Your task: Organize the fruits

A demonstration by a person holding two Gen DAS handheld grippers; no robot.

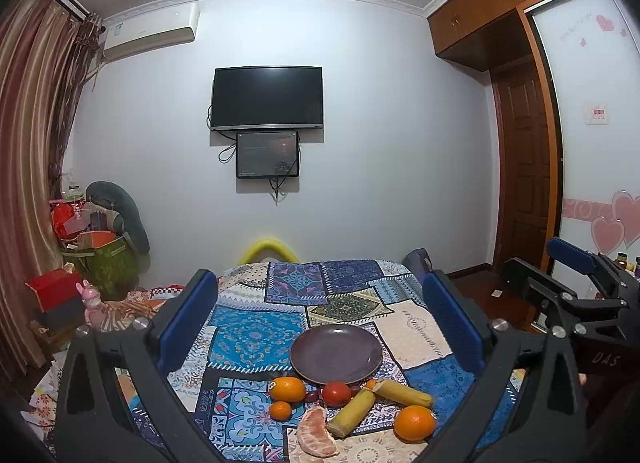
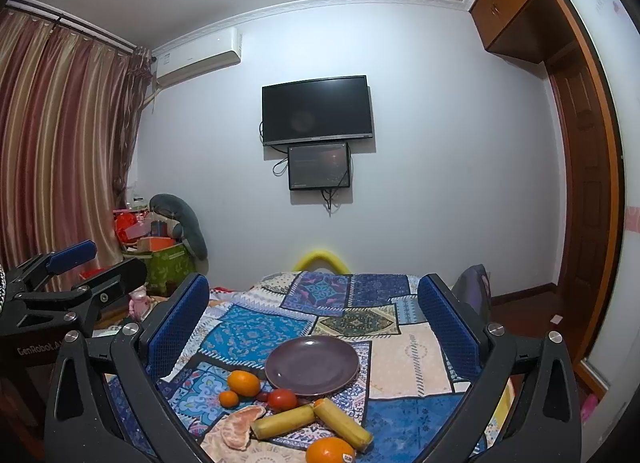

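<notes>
Both grippers are held with fingers spread wide and nothing between them: the left gripper and the right gripper. A bare dark plate is framed between the fingers of each. Oranges, a tomato, two banana pieces and a peeled segment cluster are bunched just nearer than the plate's near rim. Open patterned cloth is seen beyond the plate.
</notes>
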